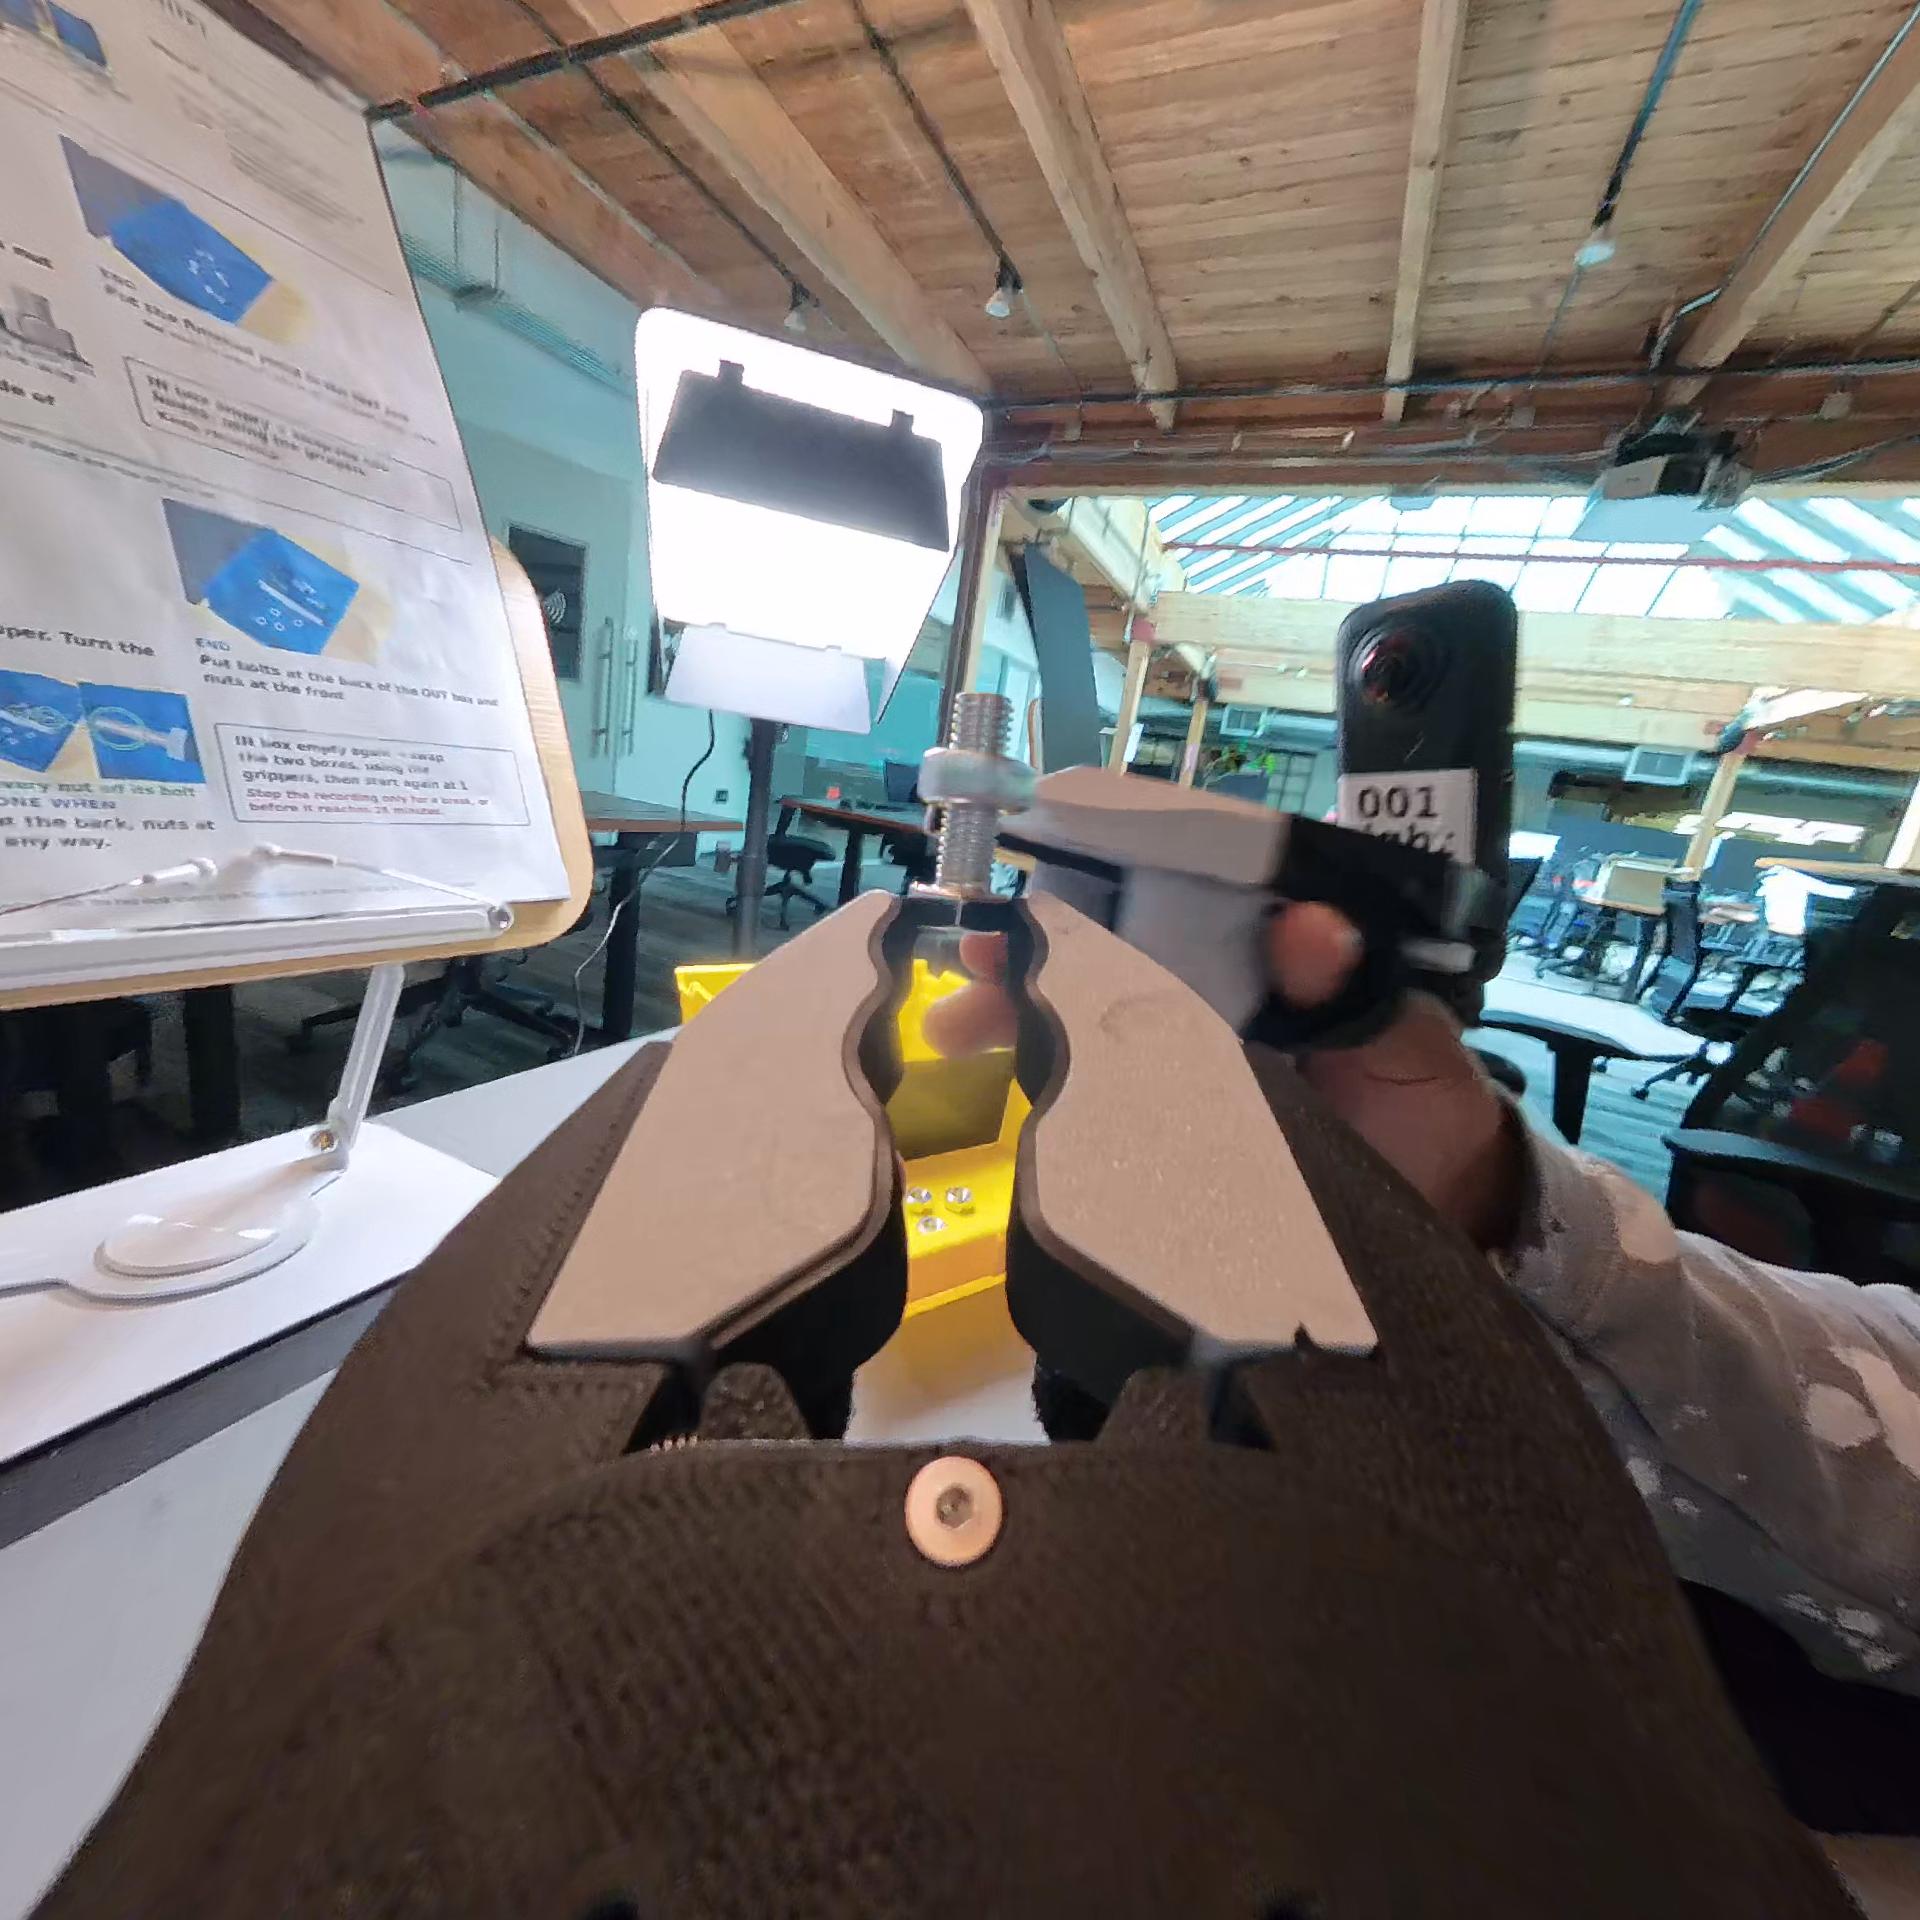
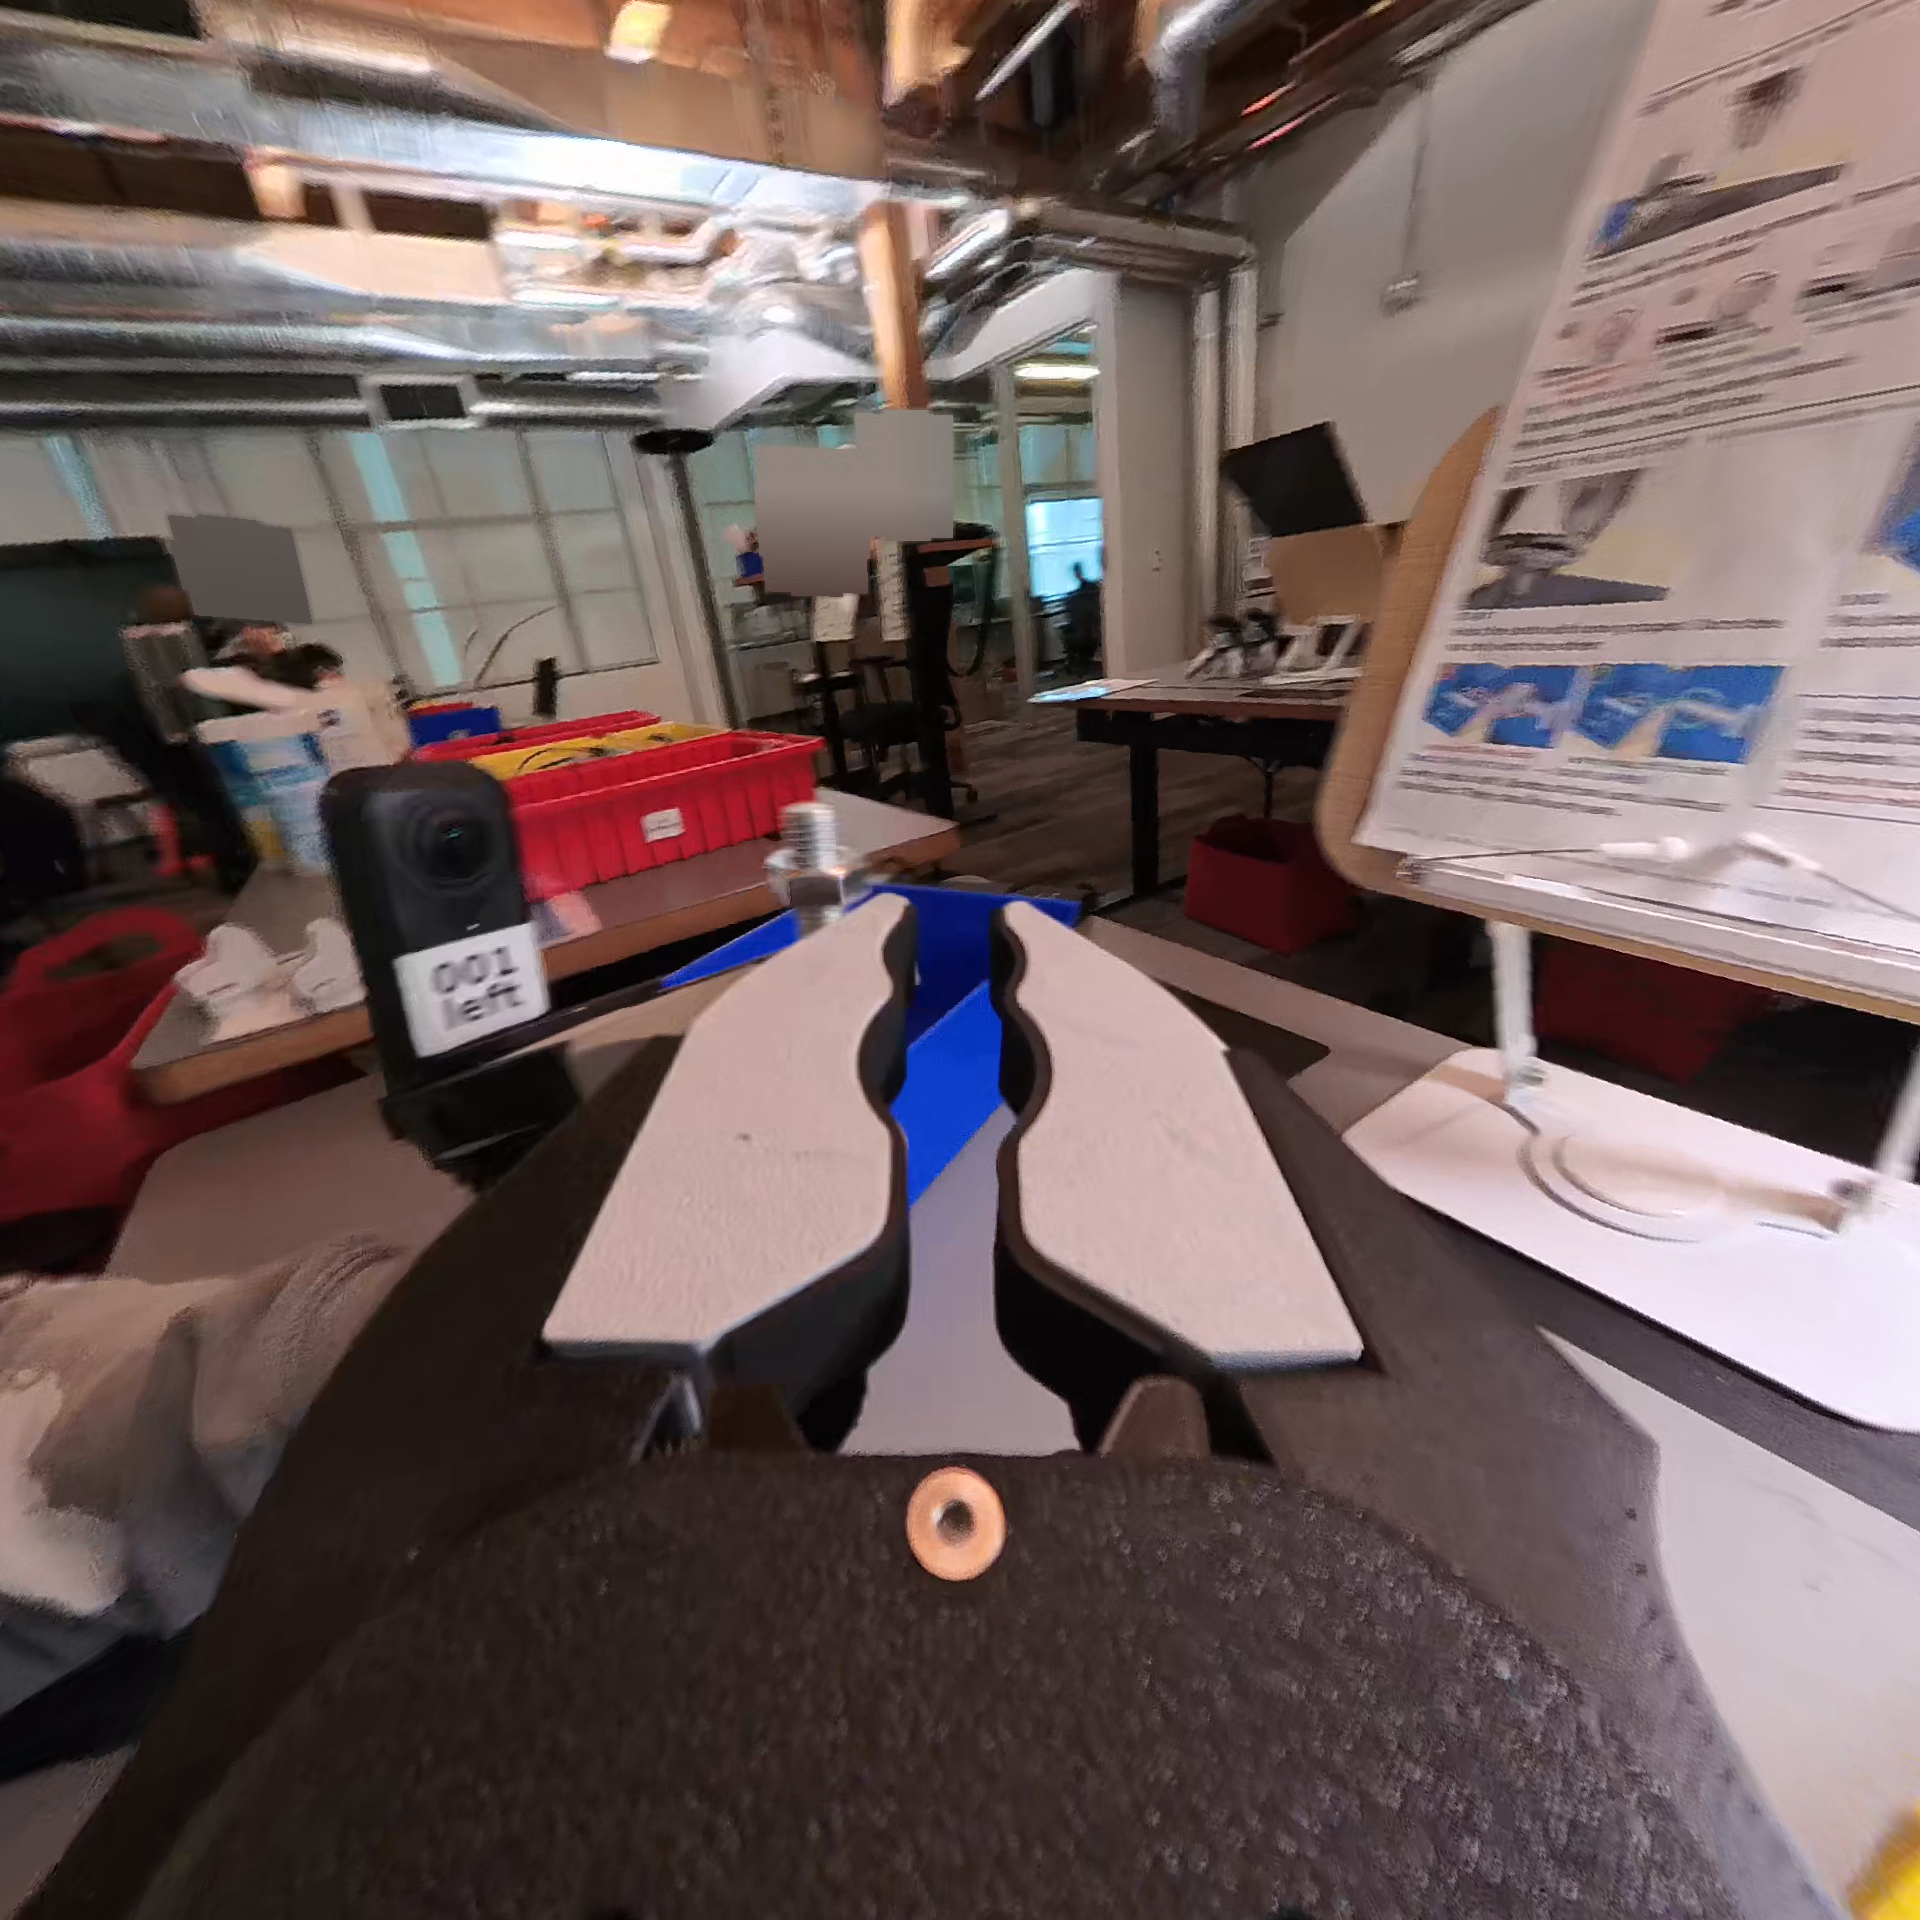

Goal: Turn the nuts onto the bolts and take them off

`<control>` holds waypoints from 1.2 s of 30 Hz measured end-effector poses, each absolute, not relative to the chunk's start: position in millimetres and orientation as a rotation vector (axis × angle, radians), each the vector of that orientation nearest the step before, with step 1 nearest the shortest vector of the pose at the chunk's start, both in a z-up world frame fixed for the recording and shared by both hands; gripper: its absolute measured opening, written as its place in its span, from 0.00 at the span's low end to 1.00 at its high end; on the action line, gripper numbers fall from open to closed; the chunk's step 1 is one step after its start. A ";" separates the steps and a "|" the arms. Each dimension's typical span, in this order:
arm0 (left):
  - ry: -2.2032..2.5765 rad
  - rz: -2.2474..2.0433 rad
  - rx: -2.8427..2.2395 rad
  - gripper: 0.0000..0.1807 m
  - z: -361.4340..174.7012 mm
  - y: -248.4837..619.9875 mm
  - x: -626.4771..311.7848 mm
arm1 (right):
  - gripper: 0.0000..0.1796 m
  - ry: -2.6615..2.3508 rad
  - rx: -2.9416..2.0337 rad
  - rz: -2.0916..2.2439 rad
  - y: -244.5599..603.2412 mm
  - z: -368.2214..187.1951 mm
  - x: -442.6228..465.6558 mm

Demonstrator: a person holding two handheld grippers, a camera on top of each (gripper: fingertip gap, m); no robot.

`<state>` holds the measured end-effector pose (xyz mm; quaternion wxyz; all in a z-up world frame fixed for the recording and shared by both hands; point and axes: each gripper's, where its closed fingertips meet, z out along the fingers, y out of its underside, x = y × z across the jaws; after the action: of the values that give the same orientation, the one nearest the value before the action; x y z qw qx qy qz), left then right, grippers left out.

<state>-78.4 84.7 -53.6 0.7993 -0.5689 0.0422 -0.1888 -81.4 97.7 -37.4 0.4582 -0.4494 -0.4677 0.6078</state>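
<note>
My left gripper (image 1: pixel 954 914) is shut on the head of a silver bolt (image 1: pixel 971 727) and holds it upright at the fingertips. A hex nut (image 1: pixel 971 779) sits partway down the thread. My right gripper (image 2: pixel 951 920) comes in level from the right, its jaws a little apart with nothing between them. One of its fingers (image 1: pixel 1143 821) reaches the nut's side. In the right wrist view the bolt and nut (image 2: pixel 816 873) stand just left of the left fingertip, outside the jaws.
A yellow bin (image 1: pixel 956 1122) with loose nuts (image 1: pixel 940 1205) lies below the left gripper. A blue bin (image 2: pixel 956 1039) lies ahead of the right gripper. An instruction sheet on a white stand (image 1: pixel 239 520) is at the left. A person's hand (image 1: pixel 1351 987) holds the right gripper. Both grippers' tips are close together, under 4 cm apart.
</note>
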 end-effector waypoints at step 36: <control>0.087 -0.440 -1.231 0.10 -58.5 86.8 -74.7 | 0.16 -1.181 -1.043 1.557 81.0 -32.3 -79.2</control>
<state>-74.7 86.8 -58.5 0.7930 -0.5725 0.0405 -0.2046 -79.2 81.0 -32.3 0.4467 -0.4211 -0.4770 0.6289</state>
